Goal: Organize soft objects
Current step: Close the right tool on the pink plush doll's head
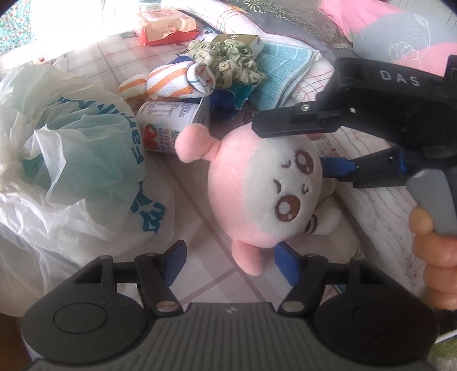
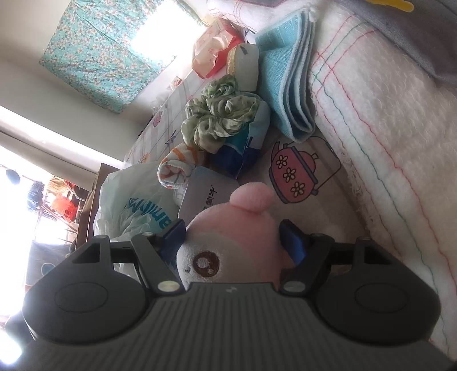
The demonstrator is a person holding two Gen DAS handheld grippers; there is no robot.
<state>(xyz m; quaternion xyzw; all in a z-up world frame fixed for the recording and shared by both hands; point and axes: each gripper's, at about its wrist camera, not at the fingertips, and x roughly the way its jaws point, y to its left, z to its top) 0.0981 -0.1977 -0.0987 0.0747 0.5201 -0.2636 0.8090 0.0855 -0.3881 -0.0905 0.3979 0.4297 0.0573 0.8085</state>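
A pink and white plush toy [image 1: 257,185] lies on the checked tablecloth [image 1: 211,276]. My right gripper [image 1: 291,148] comes in from the right with its fingers on either side of the plush head; in the right wrist view the plush [image 2: 228,239] fills the gap between the blue pads [image 2: 291,242] of the right gripper [image 2: 232,239]. My left gripper [image 1: 228,264] is open and empty, just below the plush's foot. A white plastic bag [image 1: 71,159] lies open at the left.
Behind the plush lie a strawberry milk carton [image 1: 168,125], an orange striped sock roll [image 1: 177,80], a green scrunchie [image 1: 228,57], a folded blue cloth [image 1: 282,71] and a red packet [image 1: 165,25]. A white blanket [image 2: 385,114] borders the right side.
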